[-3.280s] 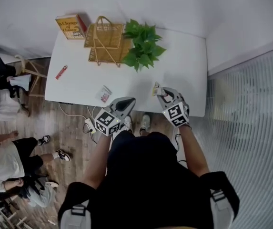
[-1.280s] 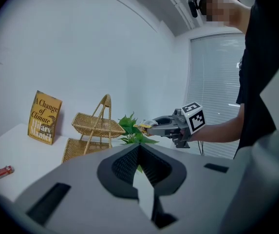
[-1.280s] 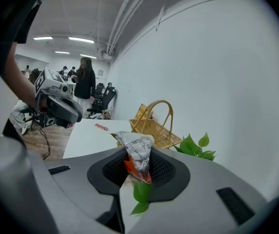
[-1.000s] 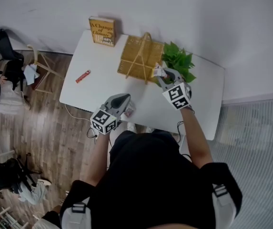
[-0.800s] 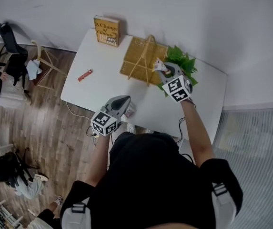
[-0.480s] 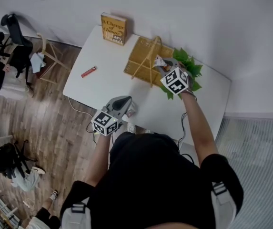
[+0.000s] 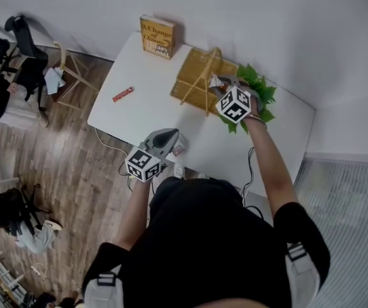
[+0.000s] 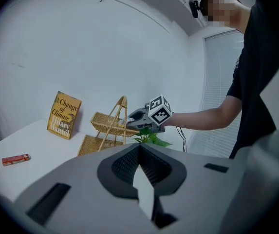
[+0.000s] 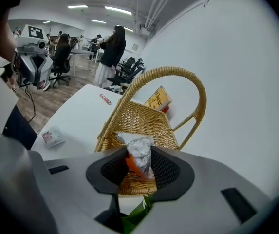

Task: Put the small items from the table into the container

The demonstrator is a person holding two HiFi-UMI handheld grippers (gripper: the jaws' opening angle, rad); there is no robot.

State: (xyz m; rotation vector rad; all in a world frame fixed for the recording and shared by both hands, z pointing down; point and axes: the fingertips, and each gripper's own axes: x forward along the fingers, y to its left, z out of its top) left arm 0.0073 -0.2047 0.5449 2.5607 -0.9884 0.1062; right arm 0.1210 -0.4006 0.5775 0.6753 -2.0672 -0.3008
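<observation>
Currently the right gripper (image 7: pixel 220 84) hovers over the woven wicker basket with a hooped handle (image 7: pixel 195 76) at the far side of the white table (image 7: pixel 145 117). Its jaws are opening, with a crumpled silver-and-orange snack packet (image 9: pixel 140 155) between them, touching both pads as far as can be seen. Judged status: deposit of this packet is in progress, not complete; no item shows in the visible part of the basket. Remaining on the table: a small red stick-shaped wrapper (image 7: pixel 122 94), well apart from the basket, and a small white sachet with pink print (image 7: pixel 179 147) at the near edge, just beside the left gripper (image 7: pixel 168 135). Left gripper jaws are together with nothing between them. A yellow hardback book (image 7: pixel 157 36) and a green leafy plant (image 7: pixel 259 96) are judged out of scope
</observation>
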